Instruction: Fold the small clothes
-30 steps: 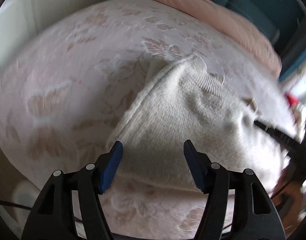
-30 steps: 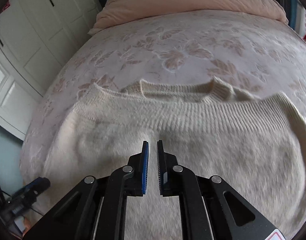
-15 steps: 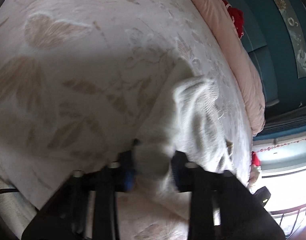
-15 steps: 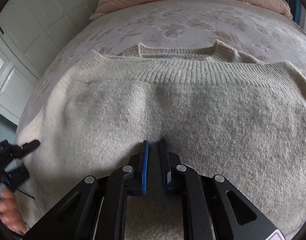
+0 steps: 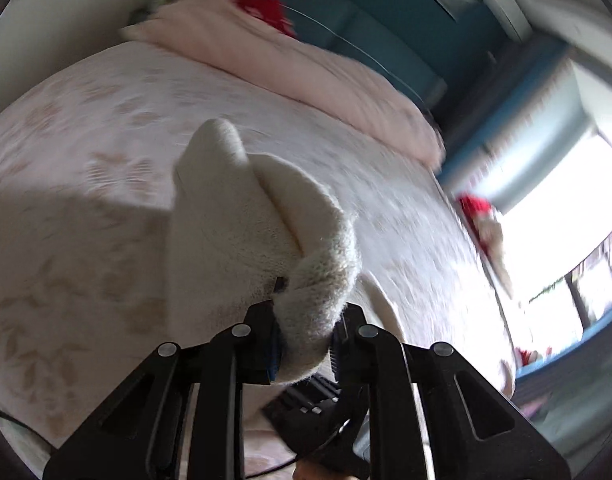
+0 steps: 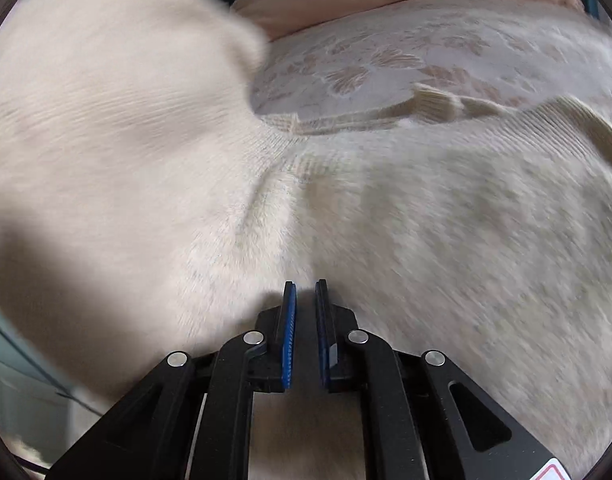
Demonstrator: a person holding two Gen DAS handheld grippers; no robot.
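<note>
A cream knitted sweater (image 6: 406, 208) lies spread on the bed, its ribbed collar (image 6: 434, 98) at the far side. My left gripper (image 5: 306, 340) is shut on a bunched edge of the sweater (image 5: 241, 232) and holds it lifted off the bed. That lifted part (image 6: 105, 112) shows as a big blurred flap at the left of the right wrist view. My right gripper (image 6: 305, 312) has its jaws nearly together, tips pressed down on the middle of the sweater, with no cloth seen between them.
The bed has a pink leaf-patterned cover (image 5: 65, 208). A pink quilt (image 5: 289, 68) is rolled at the headboard with a red item (image 5: 265, 4) on it. A bright window (image 5: 566, 232) is at the right. A black device (image 5: 314, 412) lies below the left gripper.
My left gripper shut on the sweater's side edge and has lifted it up and over toward the middle. My right gripper has stayed pressed on the sweater's middle.
</note>
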